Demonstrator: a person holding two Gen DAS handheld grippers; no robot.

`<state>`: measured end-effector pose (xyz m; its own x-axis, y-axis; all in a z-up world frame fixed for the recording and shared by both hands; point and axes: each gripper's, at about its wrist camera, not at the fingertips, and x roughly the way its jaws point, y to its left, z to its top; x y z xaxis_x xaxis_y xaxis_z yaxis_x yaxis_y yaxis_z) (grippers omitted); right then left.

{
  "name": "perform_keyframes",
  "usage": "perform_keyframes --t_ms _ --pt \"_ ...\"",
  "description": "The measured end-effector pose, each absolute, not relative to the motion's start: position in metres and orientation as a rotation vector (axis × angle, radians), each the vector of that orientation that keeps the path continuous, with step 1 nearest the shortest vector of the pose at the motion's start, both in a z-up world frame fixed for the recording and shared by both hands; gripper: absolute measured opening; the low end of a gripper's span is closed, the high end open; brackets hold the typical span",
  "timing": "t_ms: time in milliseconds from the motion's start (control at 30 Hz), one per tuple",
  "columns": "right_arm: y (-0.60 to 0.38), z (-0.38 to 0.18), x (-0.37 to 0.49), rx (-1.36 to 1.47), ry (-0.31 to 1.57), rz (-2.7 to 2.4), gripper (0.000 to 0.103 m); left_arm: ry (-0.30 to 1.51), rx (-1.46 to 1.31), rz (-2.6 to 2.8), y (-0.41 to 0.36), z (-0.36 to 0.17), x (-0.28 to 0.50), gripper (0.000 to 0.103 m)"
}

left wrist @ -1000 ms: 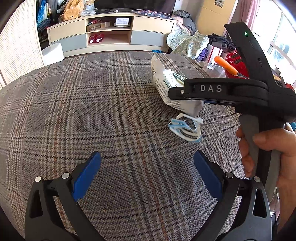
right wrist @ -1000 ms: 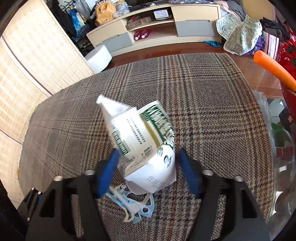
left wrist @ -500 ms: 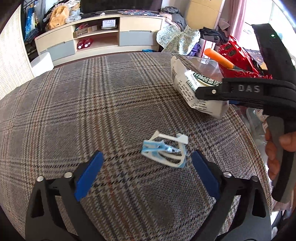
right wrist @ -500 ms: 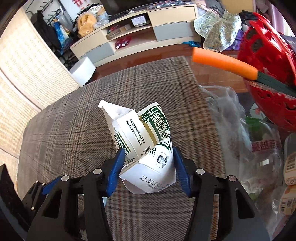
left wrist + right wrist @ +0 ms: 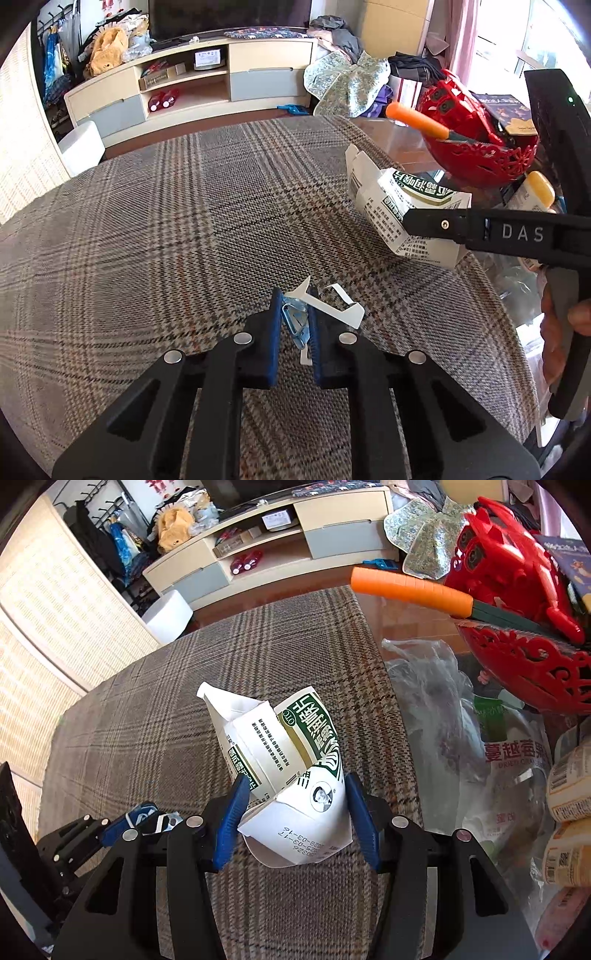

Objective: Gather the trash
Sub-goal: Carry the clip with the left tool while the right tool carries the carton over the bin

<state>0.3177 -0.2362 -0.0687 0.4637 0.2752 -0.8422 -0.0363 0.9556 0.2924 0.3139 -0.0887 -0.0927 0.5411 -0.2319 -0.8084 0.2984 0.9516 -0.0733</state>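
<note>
My left gripper (image 5: pixel 293 317) is shut on a crumpled white and blue plastic wrapper (image 5: pixel 325 304) on the plaid cloth (image 5: pixel 166 229). Its white strips stick out to the right of the blue pads. My right gripper (image 5: pixel 293 805) is shut on an opened white and green carton (image 5: pixel 280 760), held above the cloth near its right edge. That carton (image 5: pixel 399 206) and the right gripper's black body show at the right of the left wrist view, with a hand on the handle. The left gripper (image 5: pixel 140 818) appears low at the left of the right wrist view.
A clear plastic bag (image 5: pixel 480 760) with packets lies just right of the cloth. A red openwork basket (image 5: pixel 524 635) with an orange-handled tool (image 5: pixel 410 589) stands behind it. A low cabinet (image 5: pixel 192 88) and a white stool (image 5: pixel 79 147) are on the floor beyond.
The left gripper's jaws closed from wide open onto the plastic wrapper. The right gripper carried the carton to the right, toward the cloth's edge and the plastic bag.
</note>
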Motion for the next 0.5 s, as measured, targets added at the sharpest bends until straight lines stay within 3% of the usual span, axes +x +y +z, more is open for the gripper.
perform_keyframes --t_ms 500 --pt "-0.225 0.02 0.184 0.211 1.012 0.201 0.055 0.912 0.066 -0.265 -0.064 0.0 0.168 0.011"
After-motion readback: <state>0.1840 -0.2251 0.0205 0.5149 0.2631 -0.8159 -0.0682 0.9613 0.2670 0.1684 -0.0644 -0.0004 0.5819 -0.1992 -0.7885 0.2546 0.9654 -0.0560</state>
